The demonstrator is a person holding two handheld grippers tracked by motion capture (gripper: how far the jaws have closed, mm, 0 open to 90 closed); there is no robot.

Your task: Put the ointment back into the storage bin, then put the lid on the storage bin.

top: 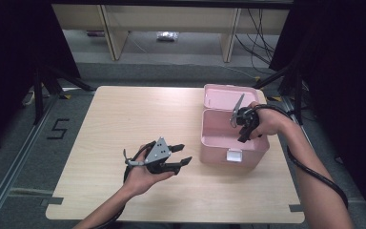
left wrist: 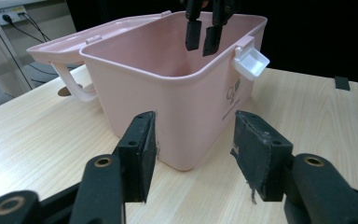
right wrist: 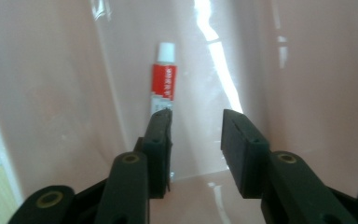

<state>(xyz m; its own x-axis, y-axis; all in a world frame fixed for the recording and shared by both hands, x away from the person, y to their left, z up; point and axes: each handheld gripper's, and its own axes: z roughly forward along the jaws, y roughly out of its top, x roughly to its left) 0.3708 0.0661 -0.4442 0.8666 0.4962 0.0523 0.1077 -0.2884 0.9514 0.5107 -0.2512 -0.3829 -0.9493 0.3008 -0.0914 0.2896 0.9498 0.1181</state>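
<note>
Pale wooden table [top: 124, 124], number-five floor marking [top: 57, 129], cables [top: 259, 33] behind.

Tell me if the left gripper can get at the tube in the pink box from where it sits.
Probably not directly: the left gripper sits outside the box, whose wall stands between it and the tube on the bottom. It would have to rise over the rim.

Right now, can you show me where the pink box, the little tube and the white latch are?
pink box [top: 221, 153]: high view, on its front wall.
little tube [right wrist: 164, 79]: right gripper view, on its red label, lying inside the box.
white latch [left wrist: 254, 61]: left gripper view, on the clasp at the box's rim.
</note>
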